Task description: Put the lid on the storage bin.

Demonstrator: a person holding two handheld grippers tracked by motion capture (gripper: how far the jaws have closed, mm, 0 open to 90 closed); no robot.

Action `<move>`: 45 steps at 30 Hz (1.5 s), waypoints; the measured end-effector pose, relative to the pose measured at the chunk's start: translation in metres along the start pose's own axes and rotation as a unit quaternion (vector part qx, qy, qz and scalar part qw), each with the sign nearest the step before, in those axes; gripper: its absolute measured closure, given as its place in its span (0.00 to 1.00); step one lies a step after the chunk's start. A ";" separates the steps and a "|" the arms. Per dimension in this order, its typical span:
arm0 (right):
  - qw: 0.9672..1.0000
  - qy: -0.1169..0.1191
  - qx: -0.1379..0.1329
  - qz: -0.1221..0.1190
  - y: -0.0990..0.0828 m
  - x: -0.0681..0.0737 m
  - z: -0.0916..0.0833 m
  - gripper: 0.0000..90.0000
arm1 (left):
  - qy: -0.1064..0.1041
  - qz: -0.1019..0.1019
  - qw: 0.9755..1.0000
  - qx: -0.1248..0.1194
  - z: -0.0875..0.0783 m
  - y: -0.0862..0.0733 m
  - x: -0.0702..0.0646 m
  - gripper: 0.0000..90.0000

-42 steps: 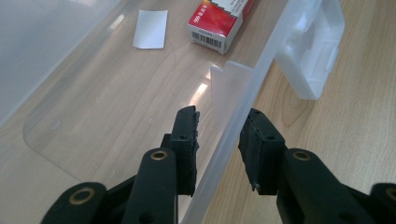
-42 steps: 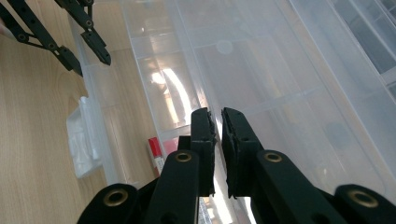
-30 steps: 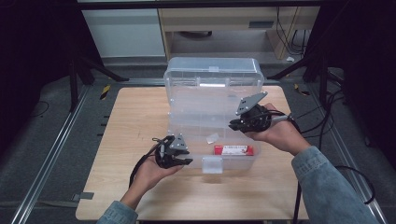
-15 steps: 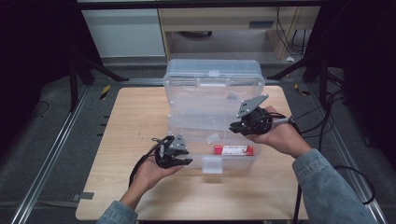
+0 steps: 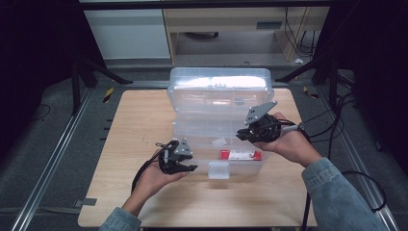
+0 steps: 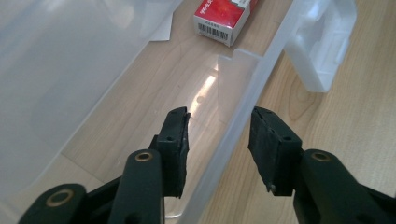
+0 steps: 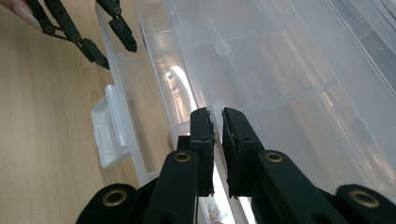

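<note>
Box: a clear plastic organiser box [image 5: 219, 115] sits open in the middle of the wooden table [image 5: 139, 120], lid tipped up on the far side, tray on the near side.
Latch: a small clear latch tab [image 5: 218, 169] sticks out from the near wall onto the table; it also shows in the left gripper view [image 6: 322, 46] and the right gripper view [image 7: 109, 133].
Contents: a red and white carton [image 5: 240, 154] lies flat in the near right compartment, barcode end showing in the left gripper view [image 6: 222, 16]; a small pale piece [image 5: 219, 142] lies further in, too blurred to name.
Dividers: thin clear walls split the tray; the near left compartment shows bare wood through its floor.
Left gripper [image 5: 185, 162]: jaws released and wide apart, straddling the box's near wall [image 6: 243, 126], one jaw inside, one outside, neither touching.
Right gripper [image 7: 217, 122]: jaws nearly closed, a thin slit between them, grasping nothing, hovering over the tray's right part, above a divider.
Room: bare table left of the box and along the near edge; the box's right side runs close to the table's right edge.
</note>
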State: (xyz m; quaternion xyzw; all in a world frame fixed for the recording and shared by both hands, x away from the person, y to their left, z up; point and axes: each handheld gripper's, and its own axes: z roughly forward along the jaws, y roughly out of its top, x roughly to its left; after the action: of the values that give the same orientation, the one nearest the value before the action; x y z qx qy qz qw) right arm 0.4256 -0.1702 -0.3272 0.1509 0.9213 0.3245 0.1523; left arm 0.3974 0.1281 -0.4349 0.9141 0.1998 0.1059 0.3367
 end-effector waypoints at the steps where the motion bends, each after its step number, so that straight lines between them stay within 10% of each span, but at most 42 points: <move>1: 1.000 0.001 -0.001 0.000 0.000 0.000 0.000 0.92 | -0.001 -0.005 1.000 -0.005 -0.004 0.000 0.000 0.59; 11: 1.000 -0.001 0.000 -0.001 0.000 0.001 0.000 0.92 | 0.001 -0.047 0.996 -0.075 -0.059 0.006 -0.003 0.52; 24: 1.000 -0.002 -0.008 0.004 -0.003 0.001 -0.001 0.92 | 0.041 -0.097 0.987 -0.120 -0.121 0.025 0.035 0.68; 32: 1.000 -0.003 -0.009 0.004 -0.003 0.002 -0.001 0.92 | 0.083 -0.110 0.982 -0.127 -0.119 0.043 0.057 0.78; 45: 1.000 -0.003 -0.012 0.005 -0.006 0.004 -0.002 0.92 | 0.093 -0.132 0.978 -0.133 -0.101 0.059 0.073 0.84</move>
State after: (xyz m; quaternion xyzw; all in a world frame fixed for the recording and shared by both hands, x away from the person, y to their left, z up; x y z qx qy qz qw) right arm 0.4202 -0.1744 -0.3307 0.1549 0.9161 0.3356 0.1554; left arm 0.4468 0.1769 -0.3163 0.8130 0.3329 0.1706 0.4462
